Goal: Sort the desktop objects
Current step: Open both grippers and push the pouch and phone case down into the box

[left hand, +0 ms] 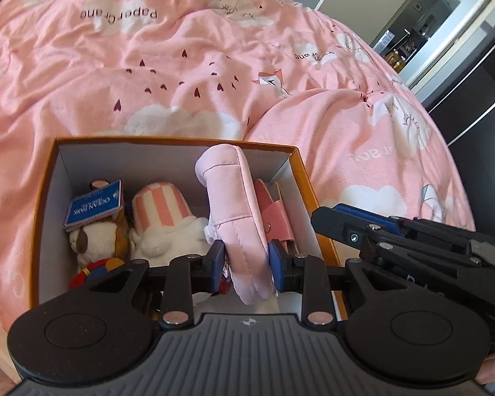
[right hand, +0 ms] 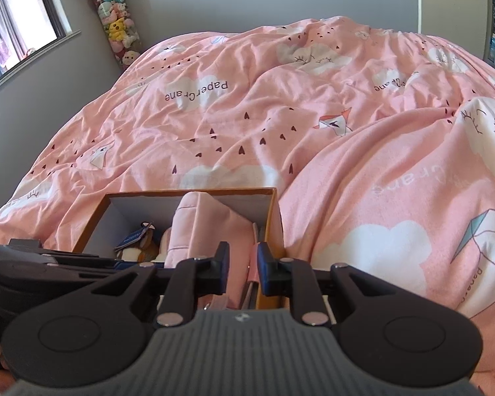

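**Handling.** Treat pouch (left hand: 234,198) as light, soft and padded, judging by the quilted seams and rounded edges. Expect give under the pads and sag at the free end. Not fragile; cloth surface unlikely to slip. Grip across the thick stitched rim near one end, as at present. Avoid a hold on a loose fold only.

**Appearance.** Pale pink fabric, stitched in panels, with a bulging seam along the rim. Long, curved, flap-like body with a rounded tab at the far end.

**Position.** Standing on edge inside box (left hand: 168,141), right of centre, far end rising above the rim. Flanked on the left by striped plush (left hand: 161,211) and dog plush (left hand: 92,241), on the right by a darker pink strapped item (left hand: 275,214) against the wall. Box resting on duvet (left hand: 214,66).

**Left gripper** (left hand: 246,260). Pinching the near end of the pouch, one blue pad on each side, fabric bulging between them.

**Right gripper** (right hand: 243,264). Poised over the box's right wall, jaws set narrow. Thin pink strip (right hand: 254,265) visible in the gap; impossible to tell whether clamped or merely beside one pad.
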